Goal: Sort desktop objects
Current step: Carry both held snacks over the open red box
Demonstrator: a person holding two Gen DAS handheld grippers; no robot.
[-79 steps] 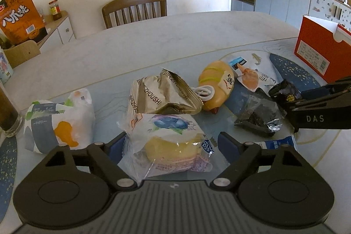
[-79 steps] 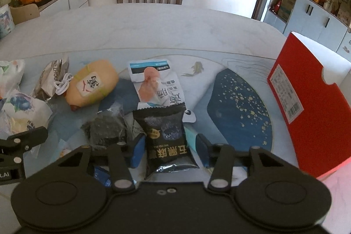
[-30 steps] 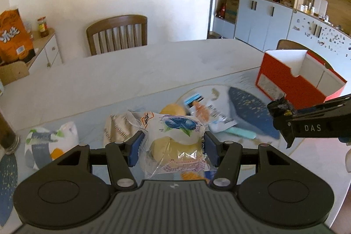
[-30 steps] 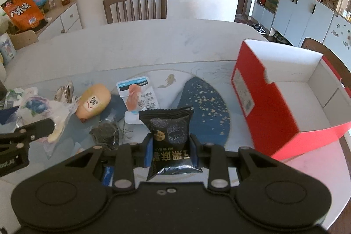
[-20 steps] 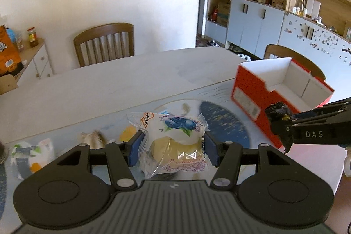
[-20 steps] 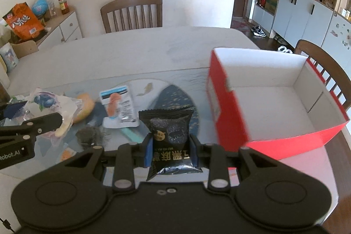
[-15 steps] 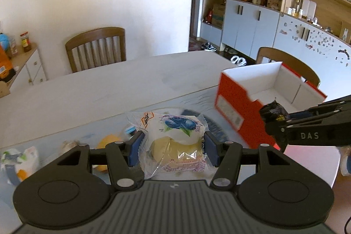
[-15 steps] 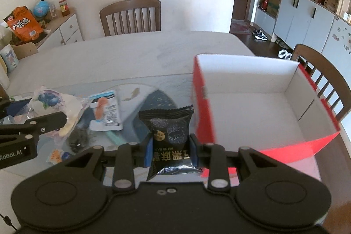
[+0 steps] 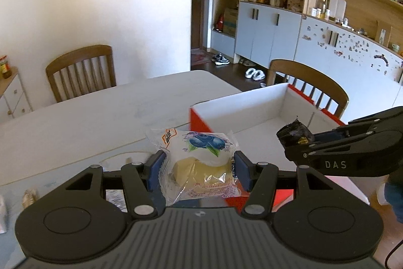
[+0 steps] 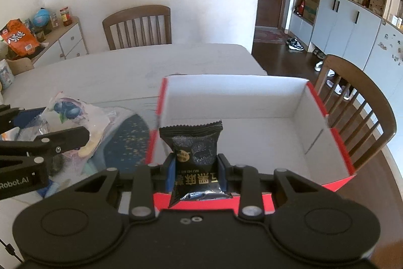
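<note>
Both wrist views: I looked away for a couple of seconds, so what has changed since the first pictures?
Both grippers closed on snacks and lifted them off the table toward the red box. The left gripper holds the blueberry bun; the right gripper holds the black packet, now over the box's near edge. The box looks unmoved and empty.

My left tongs (image 9: 199, 169) hid the bun packet's (image 9: 200, 163) lower edge; packets on the tabletop (image 10: 105, 82) behind them were too blurred to identify.

Wooden chairs (image 9: 80, 72), wall cabinets (image 9: 269, 34), shoes (image 9: 254, 74).
</note>
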